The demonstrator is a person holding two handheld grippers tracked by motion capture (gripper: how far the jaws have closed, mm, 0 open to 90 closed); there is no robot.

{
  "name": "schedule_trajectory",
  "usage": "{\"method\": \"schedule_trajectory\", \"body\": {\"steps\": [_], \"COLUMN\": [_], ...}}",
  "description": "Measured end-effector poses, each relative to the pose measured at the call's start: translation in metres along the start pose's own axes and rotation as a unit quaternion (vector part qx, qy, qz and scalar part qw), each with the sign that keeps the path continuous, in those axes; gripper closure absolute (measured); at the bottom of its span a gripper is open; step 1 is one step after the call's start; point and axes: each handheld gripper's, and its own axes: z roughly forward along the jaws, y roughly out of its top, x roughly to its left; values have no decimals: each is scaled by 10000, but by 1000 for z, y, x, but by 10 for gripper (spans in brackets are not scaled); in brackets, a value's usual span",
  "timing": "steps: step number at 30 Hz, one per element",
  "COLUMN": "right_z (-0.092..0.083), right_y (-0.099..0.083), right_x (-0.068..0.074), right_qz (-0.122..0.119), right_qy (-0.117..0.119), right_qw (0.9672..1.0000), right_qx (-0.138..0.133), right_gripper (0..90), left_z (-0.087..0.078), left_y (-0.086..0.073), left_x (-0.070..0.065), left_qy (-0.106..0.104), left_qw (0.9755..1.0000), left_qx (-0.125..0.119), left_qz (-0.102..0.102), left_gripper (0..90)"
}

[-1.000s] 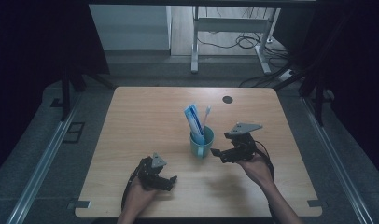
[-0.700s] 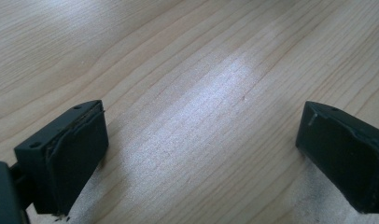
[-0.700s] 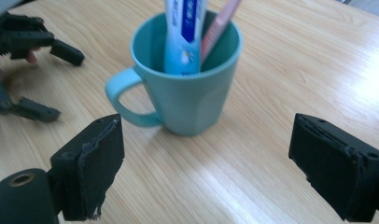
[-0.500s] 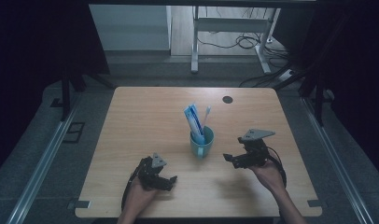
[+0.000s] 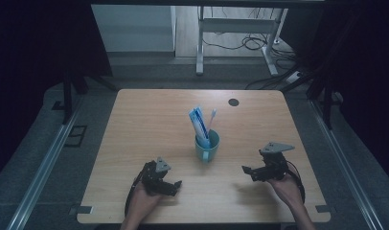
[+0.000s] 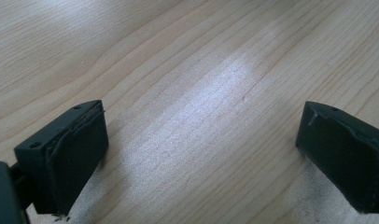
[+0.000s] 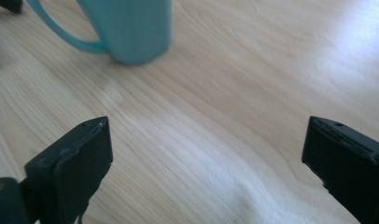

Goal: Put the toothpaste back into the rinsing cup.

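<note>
Your work centres on the teal mug [image 5: 207, 147], which stands upright near the middle of the worktop [image 5: 149, 120] with a blue-and-white toothpaste tube [image 5: 198, 121] and a toothbrush [image 5: 211, 117] standing in it, both leaning out over the rim. Your right gripper [image 5: 248, 171] sits well to the right of the mug and a little nearer to you, its jaws having just opened wide with nothing between them; in the right gripper view the mug [image 7: 131, 28] and its handle lie ahead, apart from the jaws. Your left gripper [image 5: 172, 186] rests low on the worktop to the left of the mug and nearer to you, jaws also spread wide over bare wood. Judging by this, the loading of the mug looks finished and you are at the release-and-retreat stage, with both hands empty. If anything remains, it would call for a fresh approach: bring one gripper back toward the mug slowly, keep clear of the leaning tube and brush so you do not tip them, and take the mug by its wall or handle.
</note>
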Motion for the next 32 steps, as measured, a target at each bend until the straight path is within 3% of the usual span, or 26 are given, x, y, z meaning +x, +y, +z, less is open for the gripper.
{"method": "schedule_trajectory", "body": {"steps": [14, 24, 32], "right_z": [6, 17, 17], "right_y": [-42, -58, -60], "right_x": [-12, -15, -15], "right_qz": [236, 257, 213], "right_qy": [-223, -231, -294], "right_qw": [9992, 9987, 9988], "right_qx": [254, 361, 330], "right_gripper": [0, 0, 0], "left_z": [0, 0, 0], "left_y": [0, 0, 0], "left_x": [0, 0, -1], "left_qy": [15, 15, 16], "left_qw": [10000, 10000, 10000], "left_qx": [-13, -14, -15], "left_qz": [-12, -13, -16], "left_gripper": [26, 26, 27]}}
